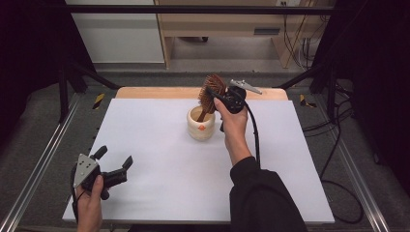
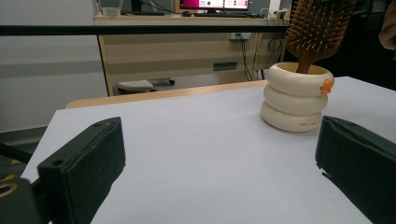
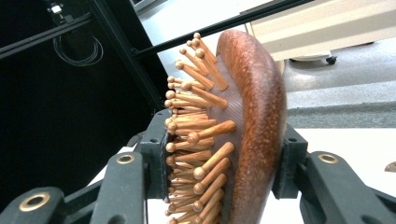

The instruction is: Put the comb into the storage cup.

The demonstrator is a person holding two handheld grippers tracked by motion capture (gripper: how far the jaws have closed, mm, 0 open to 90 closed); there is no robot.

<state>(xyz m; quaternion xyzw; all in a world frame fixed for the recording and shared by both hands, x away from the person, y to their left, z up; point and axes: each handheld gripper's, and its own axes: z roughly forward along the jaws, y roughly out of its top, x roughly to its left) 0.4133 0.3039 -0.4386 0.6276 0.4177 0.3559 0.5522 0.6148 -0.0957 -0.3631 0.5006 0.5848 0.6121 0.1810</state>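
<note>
Hairbrush [image 1: 212,92] handle hidden inside cup [image 1: 201,126]

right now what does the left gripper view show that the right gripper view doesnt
Left gripper view: the cream ringed cup standing on the white table, the hairbrush handle down inside it, and the left tongs wide open with nothing between them.

Right gripper view: the right tongs shut on the brush head, one jaw against the wooden pins, the other against the smooth back.

Both: the hairbrush, the white table and the pale cabinet behind.
</note>
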